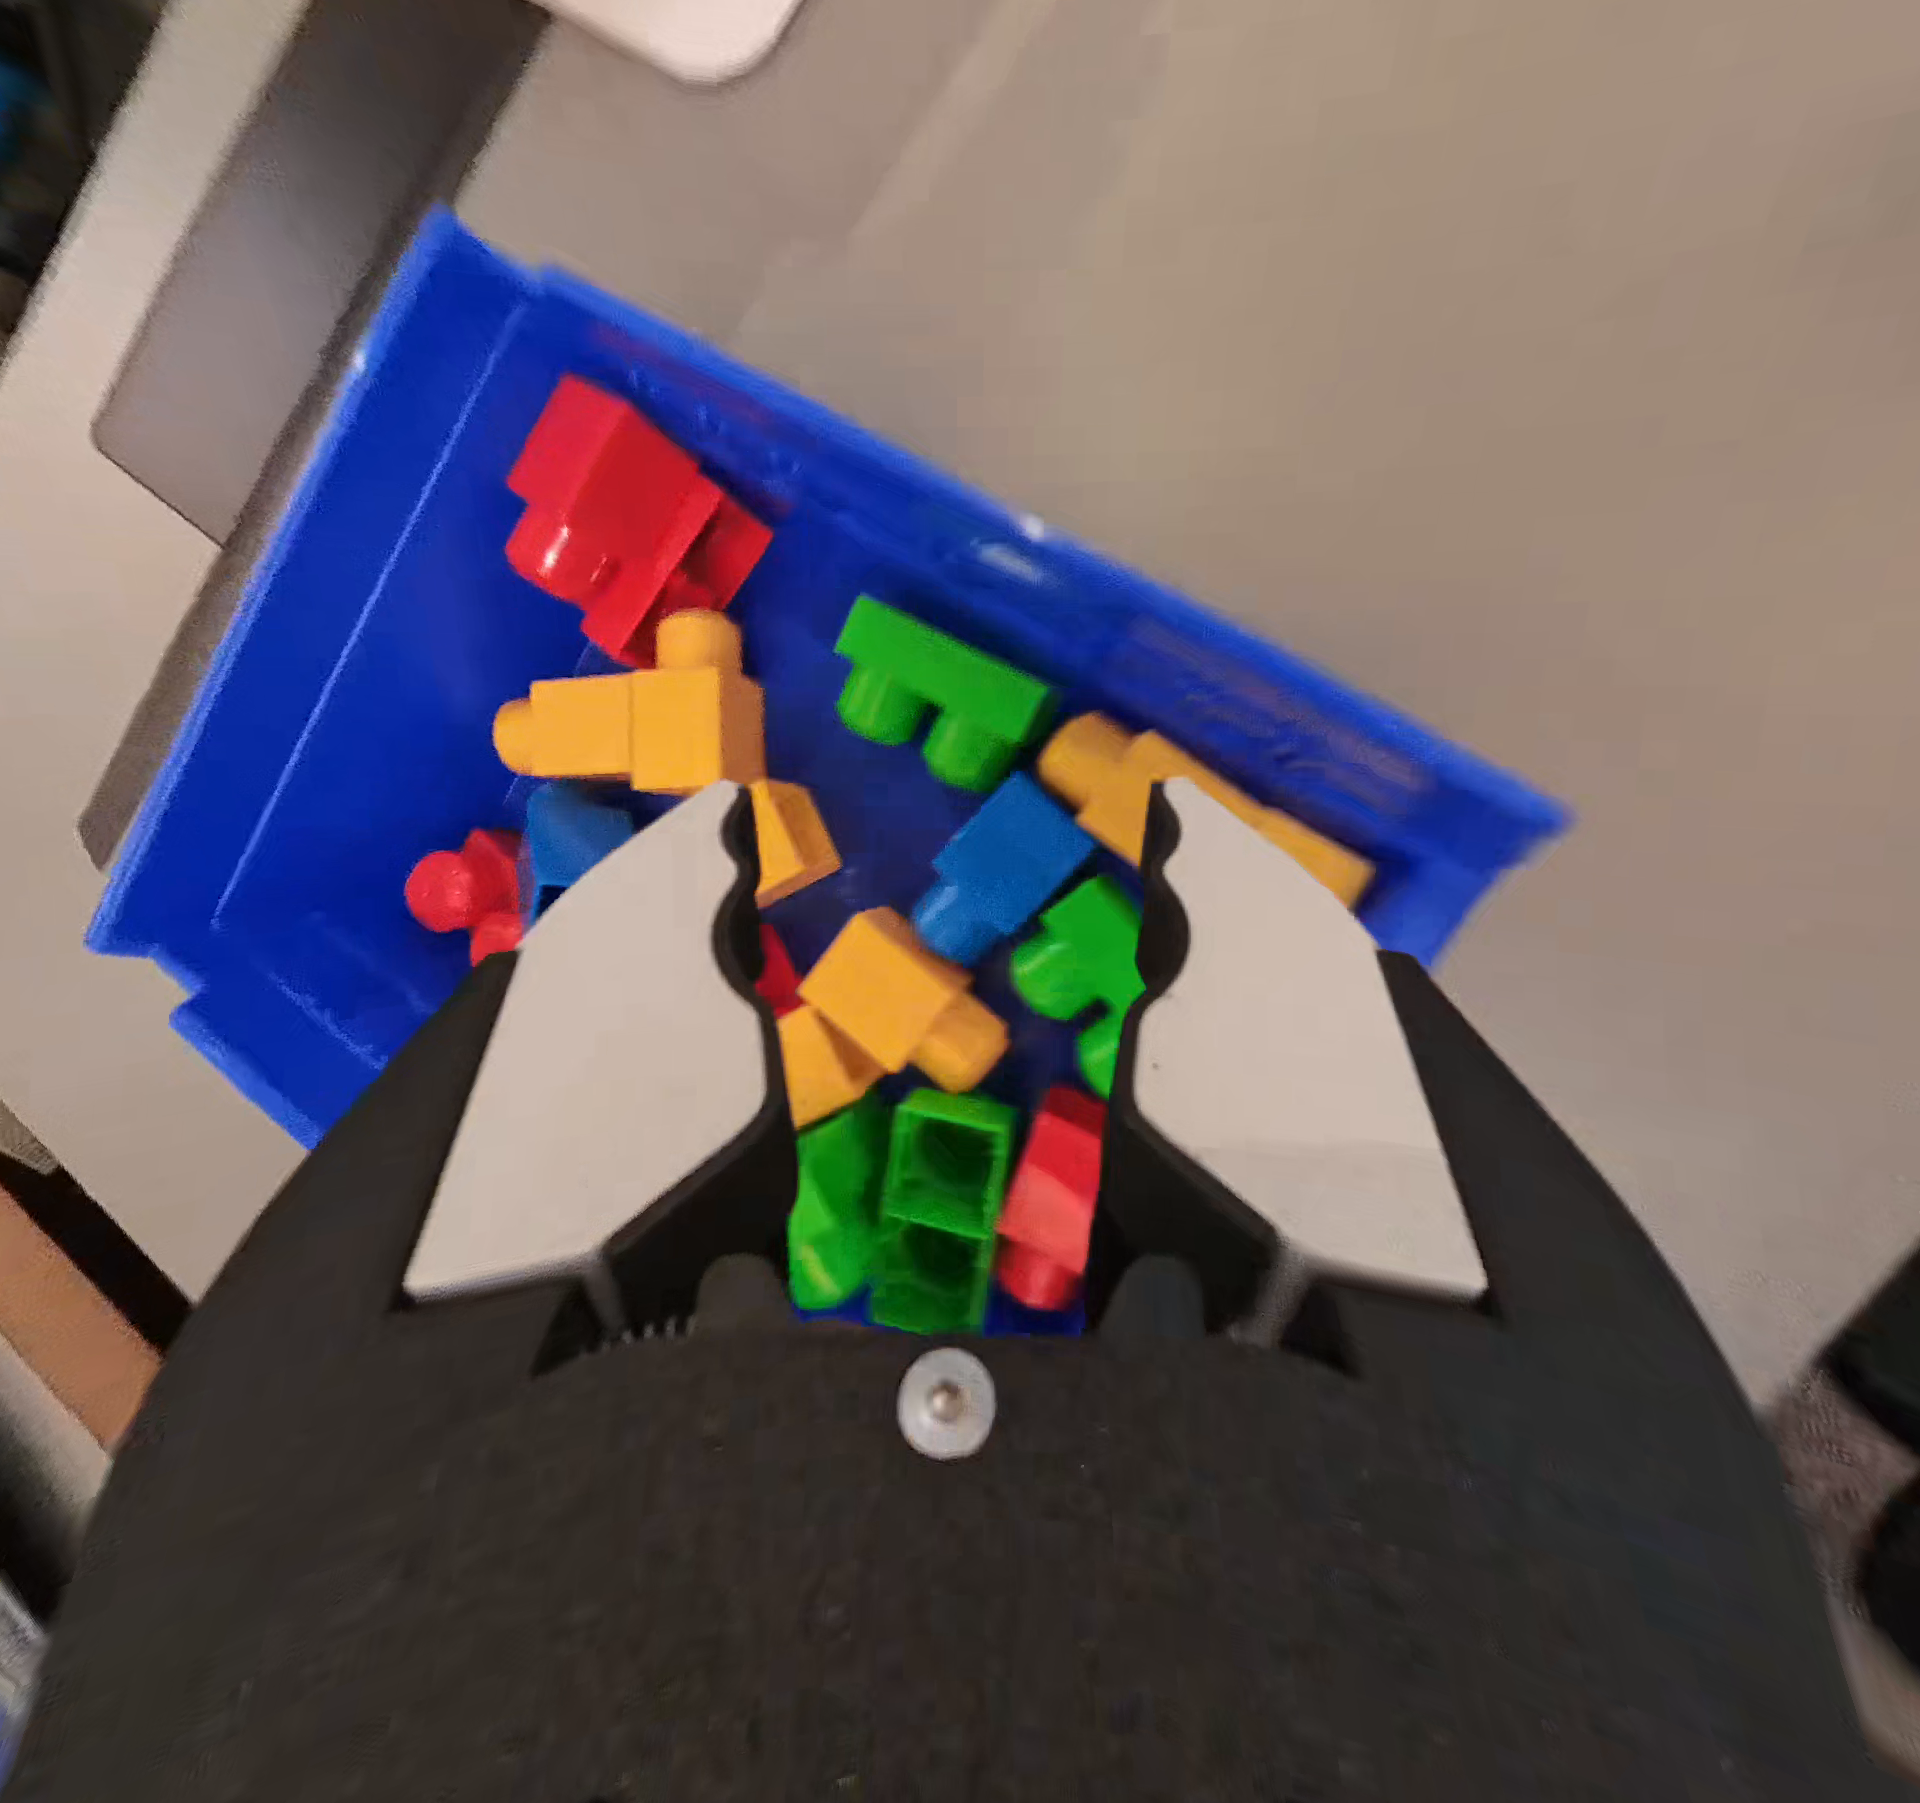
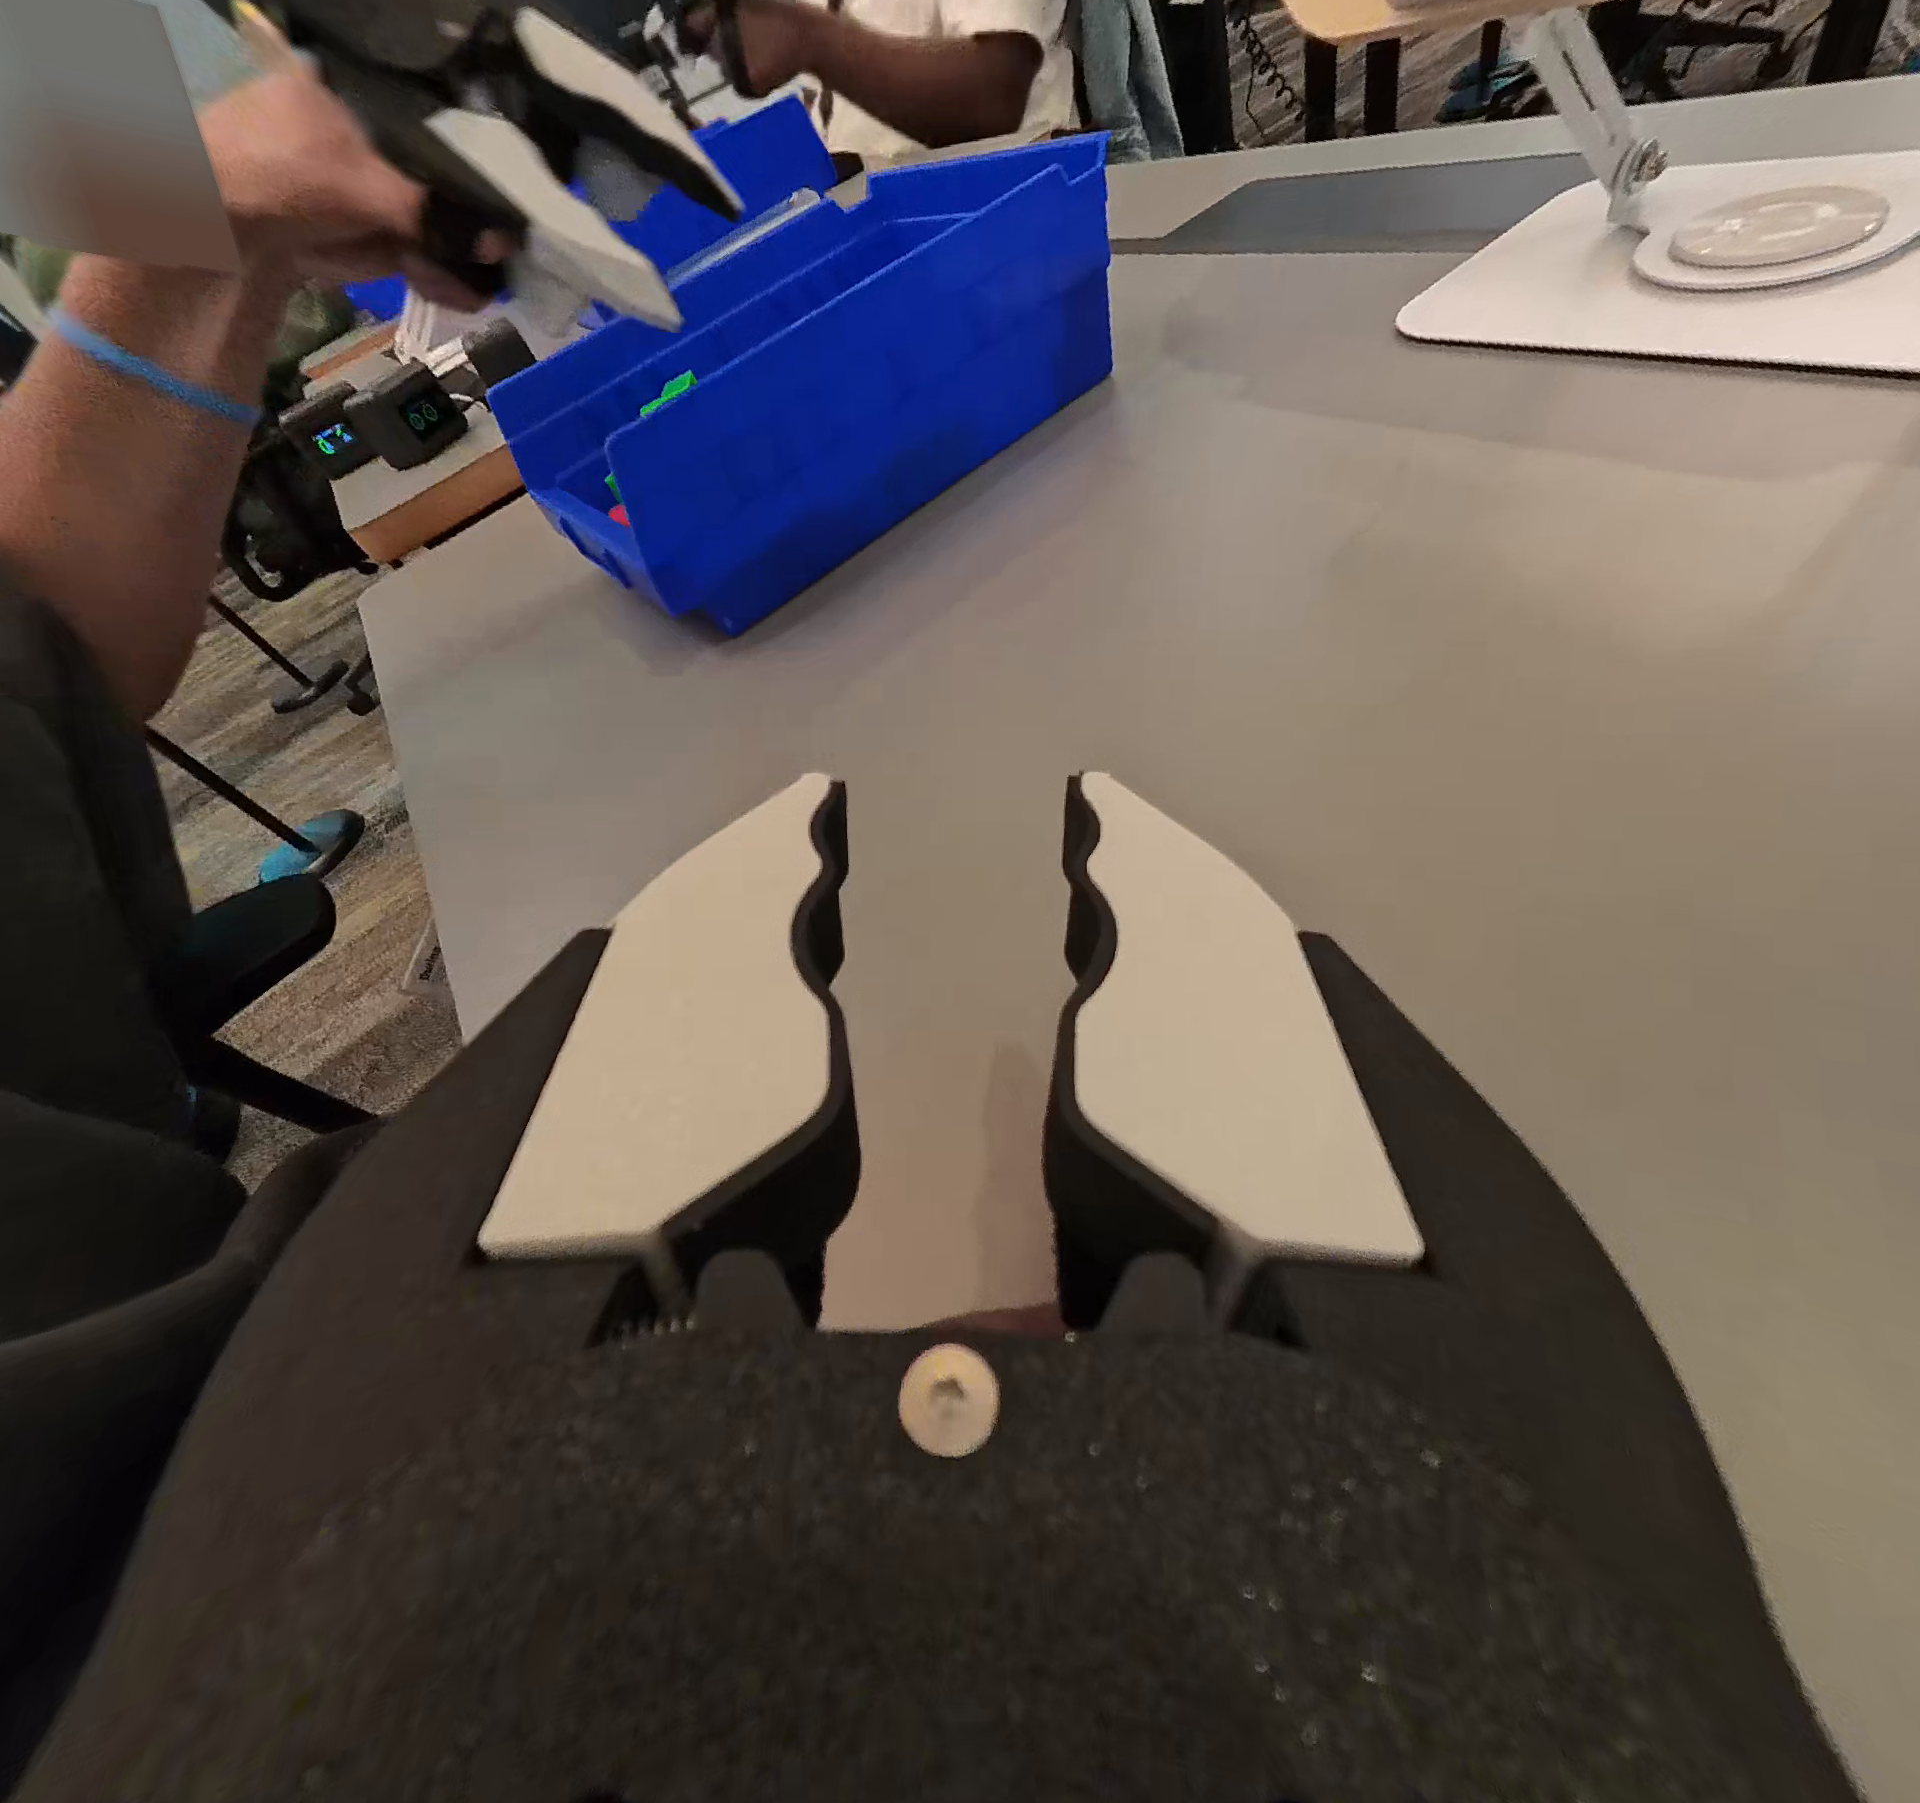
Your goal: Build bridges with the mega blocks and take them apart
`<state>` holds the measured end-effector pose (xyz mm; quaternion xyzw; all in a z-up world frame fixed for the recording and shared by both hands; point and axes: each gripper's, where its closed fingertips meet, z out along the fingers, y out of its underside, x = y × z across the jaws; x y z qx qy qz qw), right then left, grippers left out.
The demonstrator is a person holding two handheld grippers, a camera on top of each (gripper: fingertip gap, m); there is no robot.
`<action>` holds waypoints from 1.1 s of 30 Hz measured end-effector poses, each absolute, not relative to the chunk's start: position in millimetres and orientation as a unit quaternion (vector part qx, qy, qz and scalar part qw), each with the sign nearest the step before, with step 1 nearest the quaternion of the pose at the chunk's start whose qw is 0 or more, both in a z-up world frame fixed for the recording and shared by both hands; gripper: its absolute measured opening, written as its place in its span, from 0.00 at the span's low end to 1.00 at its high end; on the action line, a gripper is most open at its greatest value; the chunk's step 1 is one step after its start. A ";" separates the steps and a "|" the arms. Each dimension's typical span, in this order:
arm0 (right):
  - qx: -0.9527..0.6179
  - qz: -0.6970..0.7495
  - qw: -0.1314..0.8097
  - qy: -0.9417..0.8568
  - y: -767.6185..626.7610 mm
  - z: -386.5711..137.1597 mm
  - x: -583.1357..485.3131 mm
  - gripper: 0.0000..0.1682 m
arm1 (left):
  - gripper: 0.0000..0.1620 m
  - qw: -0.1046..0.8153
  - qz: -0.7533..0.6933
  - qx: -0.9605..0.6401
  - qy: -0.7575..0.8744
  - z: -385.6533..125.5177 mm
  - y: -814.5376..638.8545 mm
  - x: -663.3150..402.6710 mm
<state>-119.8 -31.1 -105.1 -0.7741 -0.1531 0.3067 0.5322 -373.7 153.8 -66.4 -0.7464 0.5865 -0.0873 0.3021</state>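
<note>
The mega blocks [image 1: 894, 984] lie in a loose jumble inside a blue bin [image 1: 312, 735] that fills the middle of the left wrist view. They are chunky plastic pieces in red, yellow, green and blue, each with round studs. A red block [image 1: 623, 517] lies toward the upper left of the bin, a two-stud green block [image 1: 935, 688] near its centre, and a hollow green one [image 1: 945, 1192] shows its open underside at the lower middle. The picture is slightly blurred.

The left tool [image 1: 945, 797] hangs above the bin with its grey fingers [image 1: 623, 984] spread apart and nothing between them. In the right wrist view it appears at the upper left [image 2: 665, 236], gripped by a hand [image 2: 301, 184] over the bin [image 2: 883, 423].

The right tool [image 2: 956, 787] sits low in its own frame over bare surface, its fingers apart and empty, well apart from the bin.

The bench [image 2: 1351, 662] is smooth and grey. At the upper right stands a white stand [image 2: 1683, 288] on a flat base. Beyond the bench, at the top, a person in a white shirt [image 2: 935, 18] is at another bench, and patterned carpet [image 2: 312, 1005] shows at the left.
</note>
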 end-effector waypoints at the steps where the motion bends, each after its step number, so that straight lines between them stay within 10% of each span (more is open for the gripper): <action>1: -0.775 0.302 0.532 -0.156 -31.5 -105.8 -121.1 0.23 | 0.44 0.279 -0.074 -0.748 0.598 -79.9 168.7 -377.0; 21: -0.787 0.299 0.515 -0.160 -31.6 -116.3 -125.5 0.22 | 0.48 0.061 -0.084 -0.702 0.704 -186.0 193.4 -351.5; 33: -0.773 0.293 0.536 -0.170 -36.4 -97.2 -123.4 0.21 | 0.48 0.193 -0.146 -0.637 0.732 -37.9 168.4 -308.4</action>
